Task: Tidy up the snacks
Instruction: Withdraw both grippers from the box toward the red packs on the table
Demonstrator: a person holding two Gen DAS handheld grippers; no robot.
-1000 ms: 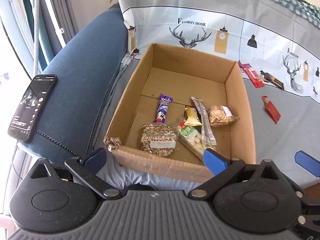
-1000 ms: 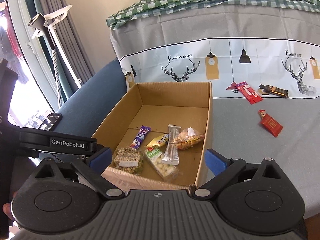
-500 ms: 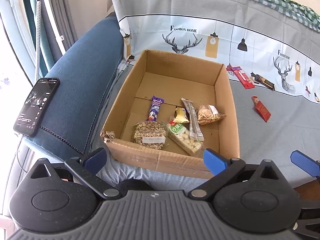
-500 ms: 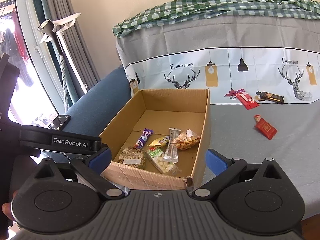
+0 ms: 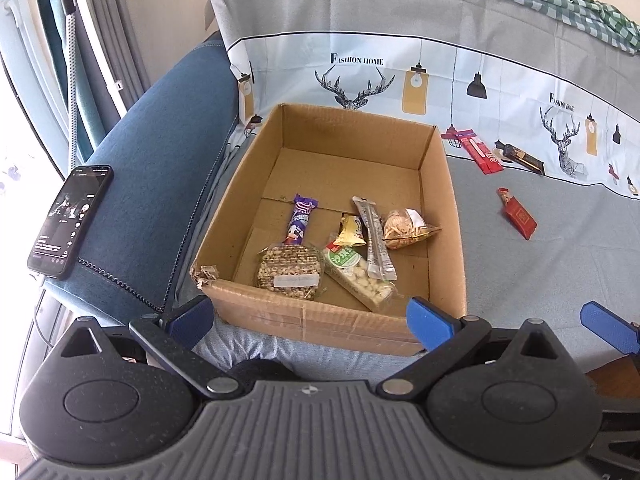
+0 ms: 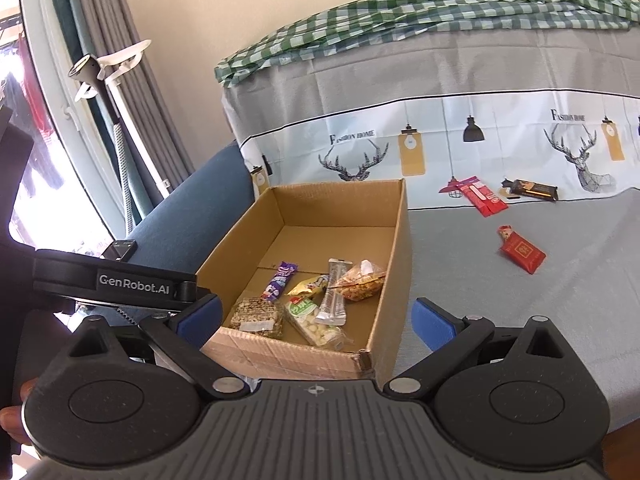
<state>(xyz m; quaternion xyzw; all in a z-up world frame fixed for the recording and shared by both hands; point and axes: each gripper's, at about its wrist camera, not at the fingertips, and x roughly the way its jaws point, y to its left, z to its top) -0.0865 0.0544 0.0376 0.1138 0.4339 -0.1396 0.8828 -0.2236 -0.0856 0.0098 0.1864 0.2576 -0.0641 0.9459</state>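
A: Both grippers?
B: Left gripper (image 5: 308, 314) and right gripper (image 6: 316, 316) are spread wide, holding nothing.
A: Snacks?
B: Six in the cardboard box (image 5: 320, 316) (near end); red packet (image 6: 522, 250) at two o'clock on the cloth.

Box (image 5: 444, 216) rear half free — wrappers (image 5: 344, 248) crowd front.

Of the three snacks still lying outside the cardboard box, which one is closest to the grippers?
The small red packet, lying alone on the grey cover. The long red wrapper and the dark brown bar sit farther back, against the deer-print backrest.
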